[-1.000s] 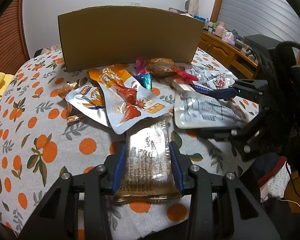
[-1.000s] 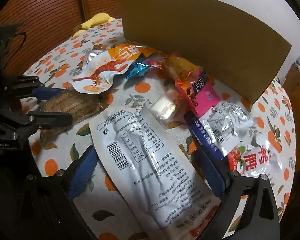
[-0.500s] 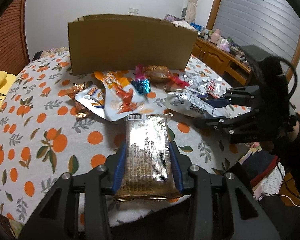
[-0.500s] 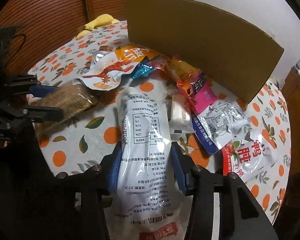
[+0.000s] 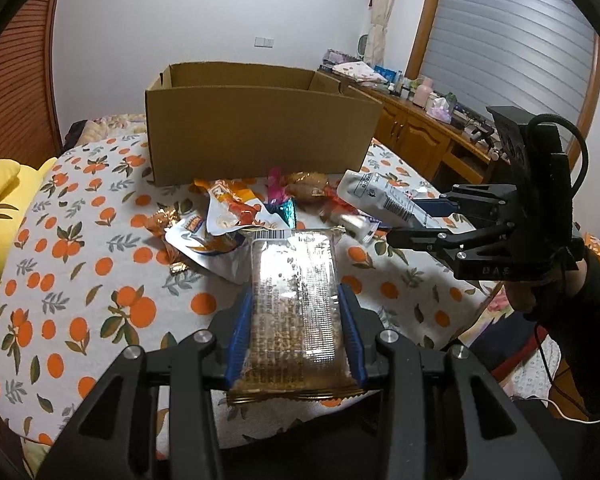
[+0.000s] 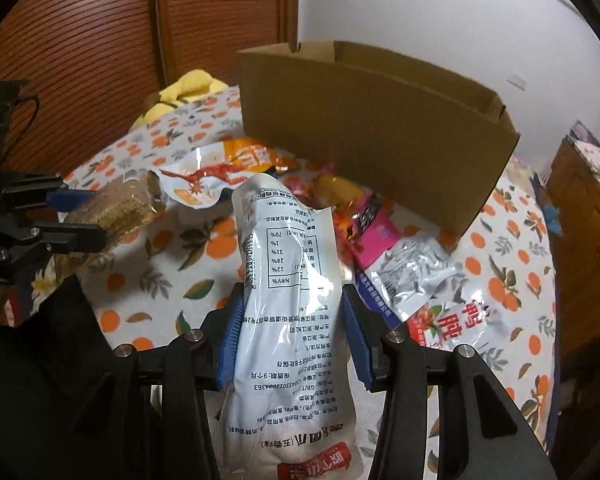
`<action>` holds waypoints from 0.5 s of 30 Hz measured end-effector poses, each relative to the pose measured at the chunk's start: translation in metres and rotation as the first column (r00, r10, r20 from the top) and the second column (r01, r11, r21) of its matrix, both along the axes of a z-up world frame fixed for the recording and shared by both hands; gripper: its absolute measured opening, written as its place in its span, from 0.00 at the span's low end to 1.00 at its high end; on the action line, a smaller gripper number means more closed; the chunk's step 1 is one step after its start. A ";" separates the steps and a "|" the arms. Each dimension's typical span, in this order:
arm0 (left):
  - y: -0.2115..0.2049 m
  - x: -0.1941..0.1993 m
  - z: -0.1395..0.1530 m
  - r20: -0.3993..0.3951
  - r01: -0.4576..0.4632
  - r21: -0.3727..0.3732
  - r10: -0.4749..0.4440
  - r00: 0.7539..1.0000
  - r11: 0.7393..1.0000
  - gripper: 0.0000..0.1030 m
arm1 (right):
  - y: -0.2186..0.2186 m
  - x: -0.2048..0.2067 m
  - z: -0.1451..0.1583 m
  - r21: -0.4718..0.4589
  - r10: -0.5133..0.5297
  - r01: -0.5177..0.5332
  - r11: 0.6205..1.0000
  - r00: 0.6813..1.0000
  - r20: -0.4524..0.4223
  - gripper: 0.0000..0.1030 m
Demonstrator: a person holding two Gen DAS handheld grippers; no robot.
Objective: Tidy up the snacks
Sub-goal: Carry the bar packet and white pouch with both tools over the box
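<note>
Left gripper (image 5: 294,336): clamped on a clear-wrapped grain bar (image 5: 294,304), which lies lengthwise between its blue pads, lifted above the table.
Right gripper (image 6: 292,336): closed around a white pouch (image 6: 288,300), the pouch jutting past both ends of the jaws, off the table.
Box: open cardboard box (image 5: 256,136) stands beyond the snack pile (image 5: 236,216).
Table: orange-print tablecloth (image 5: 80,280) under the remaining packets.

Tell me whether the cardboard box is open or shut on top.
Open. The cardboard box shows its inner walls and far rim in both views, with no flaps across the top. What is inside is hidden.
</note>
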State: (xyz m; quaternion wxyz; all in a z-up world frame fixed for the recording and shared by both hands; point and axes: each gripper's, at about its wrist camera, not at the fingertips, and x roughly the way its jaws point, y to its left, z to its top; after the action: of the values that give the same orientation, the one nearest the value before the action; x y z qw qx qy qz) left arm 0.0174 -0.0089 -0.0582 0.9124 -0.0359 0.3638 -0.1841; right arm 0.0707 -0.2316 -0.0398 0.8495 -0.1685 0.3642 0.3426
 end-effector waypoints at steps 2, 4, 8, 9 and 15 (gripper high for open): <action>0.001 -0.001 0.004 0.005 0.001 0.001 -0.001 1.000 1.000 0.38 | -0.001 -0.001 0.003 0.007 -0.005 0.005 1.000 1.000 0.011 0.45; 0.002 -0.002 0.008 0.018 -0.005 0.004 0.005 1.000 1.000 0.38 | -0.003 -0.003 0.008 0.016 -0.009 0.009 1.000 1.000 0.020 0.45; 0.007 -0.002 0.014 0.035 -0.017 0.011 0.016 0.999 1.000 0.38 | -0.001 -0.002 0.013 0.016 -0.014 0.013 1.000 0.999 0.031 0.46; 0.008 -0.001 0.015 0.037 -0.020 0.012 0.020 0.999 1.000 0.38 | -0.001 -0.002 0.014 0.016 -0.014 0.013 1.000 0.999 0.035 0.46; 0.016 0.005 0.020 0.056 -0.048 0.019 0.047 0.997 0.999 0.38 | -0.003 0.000 0.027 0.034 -0.027 0.025 0.999 0.998 0.060 0.46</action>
State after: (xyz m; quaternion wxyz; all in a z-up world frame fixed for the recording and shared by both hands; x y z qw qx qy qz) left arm 0.0223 0.0073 -0.0379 0.9266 -0.0299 0.3392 -0.1597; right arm 0.0703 -0.2341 -0.0132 0.8672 -0.1596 0.3348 0.3323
